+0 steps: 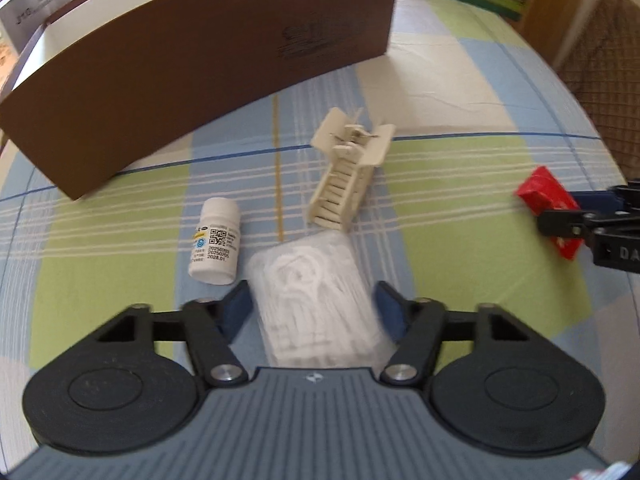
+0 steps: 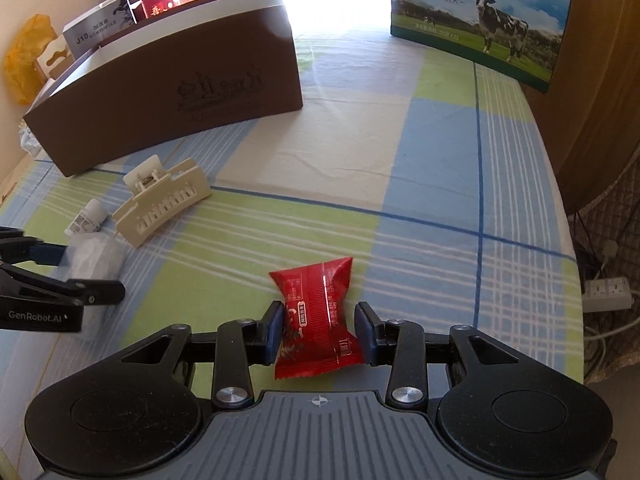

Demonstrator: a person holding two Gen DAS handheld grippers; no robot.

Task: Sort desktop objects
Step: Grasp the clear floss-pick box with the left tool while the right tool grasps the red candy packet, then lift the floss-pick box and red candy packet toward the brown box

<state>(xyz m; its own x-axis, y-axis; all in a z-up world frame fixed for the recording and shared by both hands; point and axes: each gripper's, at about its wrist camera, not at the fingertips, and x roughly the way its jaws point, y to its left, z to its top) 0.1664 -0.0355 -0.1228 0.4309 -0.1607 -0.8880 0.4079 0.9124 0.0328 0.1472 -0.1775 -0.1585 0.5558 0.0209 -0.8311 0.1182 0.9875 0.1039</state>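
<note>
My left gripper (image 1: 314, 304) has its blue pads against both sides of a clear plastic box of white floss picks (image 1: 316, 296), which looks blurred. That box (image 2: 94, 258) also shows between the left gripper's (image 2: 76, 274) fingers in the right wrist view. My right gripper (image 2: 319, 328) is shut on a red snack packet (image 2: 316, 304) just above the checked cloth. The packet (image 1: 540, 192) and the right gripper (image 1: 560, 210) sit at the right edge of the left wrist view. A white pill bottle (image 1: 216, 244) and a cream hair claw clip (image 1: 344, 176) lie ahead.
A long brown box (image 2: 180, 96) with a white inner rim stands at the back left, open at the top. A pure milk carton (image 2: 480, 20) stands at the back right. Off the table's right edge lie a power strip (image 2: 606, 292) and cables.
</note>
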